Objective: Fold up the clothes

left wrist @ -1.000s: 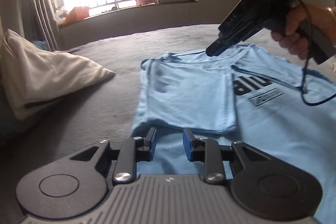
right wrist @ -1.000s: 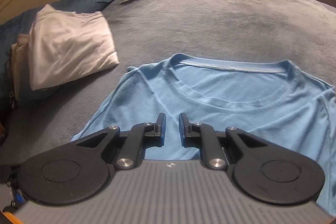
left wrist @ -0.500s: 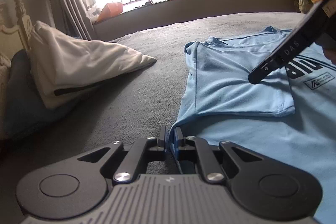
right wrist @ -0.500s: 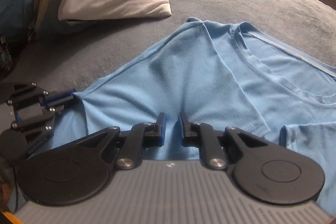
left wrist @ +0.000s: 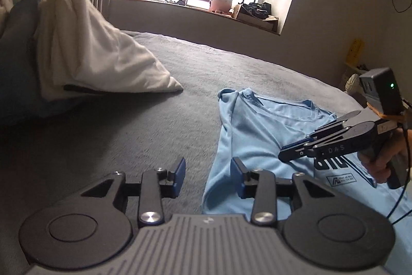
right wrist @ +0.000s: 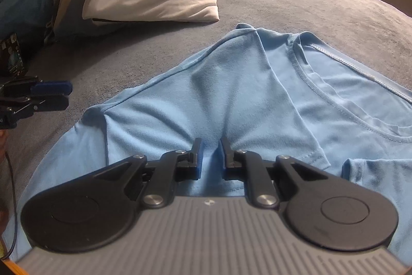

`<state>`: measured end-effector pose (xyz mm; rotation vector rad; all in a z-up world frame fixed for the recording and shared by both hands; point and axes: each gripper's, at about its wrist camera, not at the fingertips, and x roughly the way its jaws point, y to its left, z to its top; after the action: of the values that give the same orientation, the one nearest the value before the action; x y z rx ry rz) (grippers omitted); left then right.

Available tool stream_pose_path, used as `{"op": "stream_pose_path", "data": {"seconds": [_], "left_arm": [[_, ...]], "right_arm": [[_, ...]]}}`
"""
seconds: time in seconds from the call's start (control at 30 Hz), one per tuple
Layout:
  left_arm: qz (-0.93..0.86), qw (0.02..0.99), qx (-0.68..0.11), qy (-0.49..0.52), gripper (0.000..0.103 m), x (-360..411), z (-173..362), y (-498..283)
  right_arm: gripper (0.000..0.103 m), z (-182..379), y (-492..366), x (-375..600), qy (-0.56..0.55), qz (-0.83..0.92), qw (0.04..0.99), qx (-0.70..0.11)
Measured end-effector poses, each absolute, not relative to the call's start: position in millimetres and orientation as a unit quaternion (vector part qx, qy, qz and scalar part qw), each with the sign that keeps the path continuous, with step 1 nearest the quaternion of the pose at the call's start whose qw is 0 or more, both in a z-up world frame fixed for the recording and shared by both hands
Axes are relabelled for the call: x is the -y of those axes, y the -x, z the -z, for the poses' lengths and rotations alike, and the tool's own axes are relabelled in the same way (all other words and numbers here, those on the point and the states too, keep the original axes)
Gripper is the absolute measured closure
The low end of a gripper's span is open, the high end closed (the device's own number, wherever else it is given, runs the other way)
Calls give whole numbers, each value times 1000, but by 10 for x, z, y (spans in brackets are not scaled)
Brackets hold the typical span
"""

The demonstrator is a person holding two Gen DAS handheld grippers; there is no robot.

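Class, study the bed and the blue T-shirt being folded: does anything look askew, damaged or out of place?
Nothing looks damaged or spilled. The blue T-shirt lies on the grey bed cover with one side folded in; that flap is wrinkled and bunched where the right gripper is, so the fold is not lying flat.

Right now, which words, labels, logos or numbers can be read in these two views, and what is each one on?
"DAS": on the side of the right gripper, in the left wrist view.
Large dark letters on the light blue T-shirt: partly hidden by that gripper, unreadable.
Small boxed logo with text lines below them: too small to read.
Right wrist view: nothing readable.
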<state>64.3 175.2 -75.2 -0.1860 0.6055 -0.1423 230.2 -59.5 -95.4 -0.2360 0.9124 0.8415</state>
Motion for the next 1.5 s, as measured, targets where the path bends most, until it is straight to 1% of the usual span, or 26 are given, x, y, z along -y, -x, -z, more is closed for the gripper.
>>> {"op": "stream_pose_path", "data": {"seconds": [0.03, 0.07, 0.13, 0.17, 0.27, 0.3, 0.37, 0.4, 0.43, 0.47, 0.5, 0.6, 0.8, 0.97, 1.07, 1.1, 1.13, 1.17, 1.33, 1.4, 1.5], "left_arm": [[79, 947, -298, 88, 60, -1694, 764, -765], [90, 947, -296, 87, 57, -1645, 786, -889], [95, 946, -299, 83, 53, -1552, 847, -1160], [99, 944, -305, 81, 50, -1519, 886, -1299], [114, 933, -334, 75, 49, -1425, 1027, -1719], [110, 933, -333, 75, 50, -1403, 1059, -1800], [107, 934, -332, 76, 52, -1358, 1100, -1923], [107, 935, -331, 75, 62, -1336, 1109, -1965], [106, 935, -331, 76, 70, -1318, 1117, -1985], [106, 936, -327, 69, 84, -1283, 1119, -1973], [105, 938, -323, 63, 90, -1248, 1121, -1961], [105, 945, -308, 33, 93, -1128, 1128, -1931], [119, 951, -278, -56, 94, -827, 1140, -1818], [120, 951, -271, -90, 94, -709, 1164, -1798], [120, 951, -270, -95, 94, -679, 1171, -1781], [120, 951, -270, -95, 94, -678, 1171, -1785], [120, 951, -271, -94, 94, -676, 1173, -1793], [120, 950, -271, -94, 94, -683, 1169, -1791], [119, 950, -272, -96, 94, -687, 1166, -1785], [119, 950, -272, -96, 95, -685, 1171, -1782], [119, 950, -272, -97, 95, -681, 1178, -1787]], "right_arm": [[88, 906, -2342, 558, 120, -396, 801, -433], [88, 839, -2390, 522, 129, -397, 798, -434], [87, 645, -2523, 452, 141, -398, 805, -416], [85, 527, -2618, 408, 145, -396, 813, -403], [77, 241, -2989, 215, 146, -389, 826, -382], [72, 184, -3136, 118, 150, -389, 823, -385], [68, 153, -3422, -124, 174, -388, 807, -409], [65, 173, -3565, -237, 189, -382, 797, -428], [65, 203, -3716, -321, 200, -374, 787, -447], [65, 233, -3831, -394, 206, -367, 780, -463], [65, 258, -3906, -455, 210, -365, 772, -476], [65, 332, -4042, -641, 233, -369, 747, -502], [65, 506, -3822, -1026, 349, -426, 663, -508], [65, 691, -3701, -1202, 442, -410, 607, -518], [69, 804, -3716, -1205, 472, -380, 591, -533], [86, 826, -3739, -1184, 472, -372, 589, -540], [96, 836, -3767, -1160, 470, -364, 591, -546], [98, 828, -3803, -1131, 464, -356, 597, -549], [100, 672, -4063, -960, 384, -324, 652, -568], [103, 598, -4203, -867, 341, -302, 683, -571], [103, 522, -4374, -727, 305, -274, 712, -570]]}}
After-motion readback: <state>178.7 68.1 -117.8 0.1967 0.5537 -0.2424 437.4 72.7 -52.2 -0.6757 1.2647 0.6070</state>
